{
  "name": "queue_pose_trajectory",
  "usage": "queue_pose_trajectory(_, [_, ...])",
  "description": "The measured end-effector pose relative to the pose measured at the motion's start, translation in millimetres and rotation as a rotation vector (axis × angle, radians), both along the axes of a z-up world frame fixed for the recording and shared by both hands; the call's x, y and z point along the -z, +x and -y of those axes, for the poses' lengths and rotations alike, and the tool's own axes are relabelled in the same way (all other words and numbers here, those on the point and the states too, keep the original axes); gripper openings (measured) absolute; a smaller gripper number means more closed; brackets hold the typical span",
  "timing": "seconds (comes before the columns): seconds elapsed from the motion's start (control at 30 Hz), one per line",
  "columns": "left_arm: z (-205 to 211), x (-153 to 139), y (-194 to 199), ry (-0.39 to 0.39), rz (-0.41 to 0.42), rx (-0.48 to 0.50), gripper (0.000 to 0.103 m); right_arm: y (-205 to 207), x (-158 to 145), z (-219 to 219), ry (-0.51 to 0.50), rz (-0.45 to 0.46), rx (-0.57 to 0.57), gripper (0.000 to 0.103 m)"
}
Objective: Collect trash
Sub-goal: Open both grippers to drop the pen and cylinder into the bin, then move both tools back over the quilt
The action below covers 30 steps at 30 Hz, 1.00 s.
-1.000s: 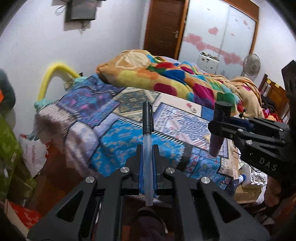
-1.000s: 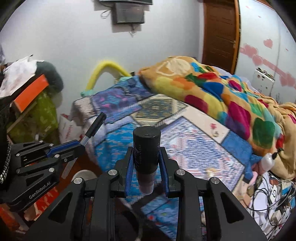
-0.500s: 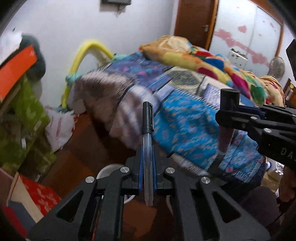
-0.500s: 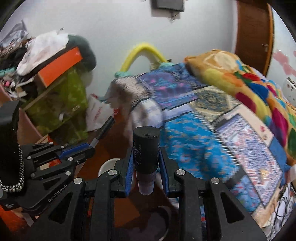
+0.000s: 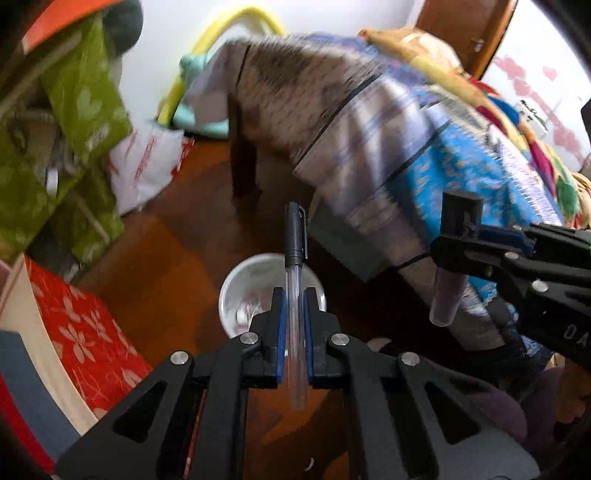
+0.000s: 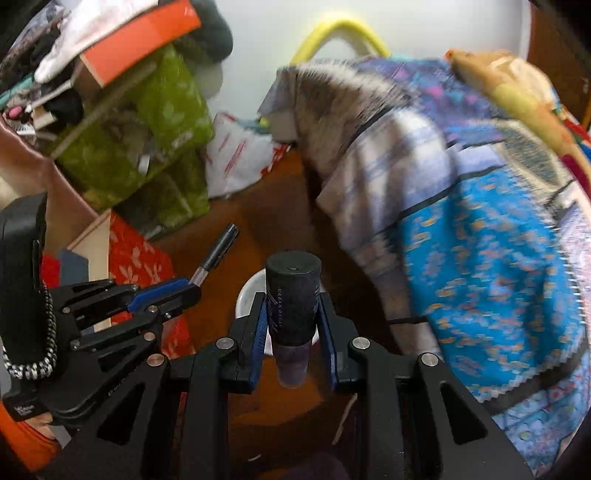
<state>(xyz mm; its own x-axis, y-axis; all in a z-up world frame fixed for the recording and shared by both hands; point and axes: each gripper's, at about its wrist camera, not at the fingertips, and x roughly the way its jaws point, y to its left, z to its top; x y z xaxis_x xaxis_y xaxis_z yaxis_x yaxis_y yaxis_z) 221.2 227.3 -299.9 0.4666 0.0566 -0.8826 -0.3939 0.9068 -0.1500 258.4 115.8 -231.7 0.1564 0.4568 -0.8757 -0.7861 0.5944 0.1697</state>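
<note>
Two grippers are showing, each one holding a single thing. The left gripper (image 5: pixel 294 332) is clamping one pen (image 5: pixel 295 291) between its blue pads: the clear barrel is running down through the closed jaws and past them toward the camera, and the black cap is sticking out beyond the fingertips. The right gripper (image 6: pixel 293 325) is gripping one dark tube (image 6: pixel 293 295) with faint lettering on its side; its wide black top is standing above the pads and a narrower, paler end is hanging below them.

Just beyond both sets of fingers one white bin (image 5: pixel 236 291) is sitting on the brown floor (image 5: pixel 166 258). The pen and the left fingers are covering the middle of it, and in the right wrist view the tube is hiding nearly all of it, so what is lying inside is hard to make out.

To the left, one red flowered box (image 5: pixel 81 332) is being cut off by the frame edge. Farther off, green bags (image 6: pixel 162 110) and one white plastic bag (image 6: pixel 236 155) are lying blurred against the wall. On the right, one bed (image 6: pixel 480 240) under a blue patterned cover is smeared by motion, with a yellow hoop (image 6: pixel 343 26) behind it.
</note>
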Motion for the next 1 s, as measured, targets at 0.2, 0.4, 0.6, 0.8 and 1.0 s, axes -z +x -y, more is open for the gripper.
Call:
queue_pose_trajectory(0.2, [-22, 44, 7, -0.082, -0.078, -0.043, 0.007, 6, 29, -30, -0.039, -0.074, -0.040, 0.024])
queue_pose_trajectory(0.4, [-34, 56, 19, -0.117, -0.075, -0.095, 0.015, 17, 41, -49, -0.056, -0.124, -0.049, 0.033])
queue_pose_trajectory(0.6, [-39, 56, 20, -0.096, -0.096, -0.116, 0.024, 25, 39, -42, -0.059, -0.100, -0.027, 0.042])
queue_pose_trajectory(0.8, [-30, 38, 11, -0.078, -0.080, -0.097, 0.024, 24, 22, -22, -0.048, -0.047, -0.014, 0.042])
queue_pose_trajectory(1.0, [-10, -2, 4, -0.021, -0.028, -0.072, 0.024, 20, -9, 13, -0.002, 0.001, 0.018, 0.042])
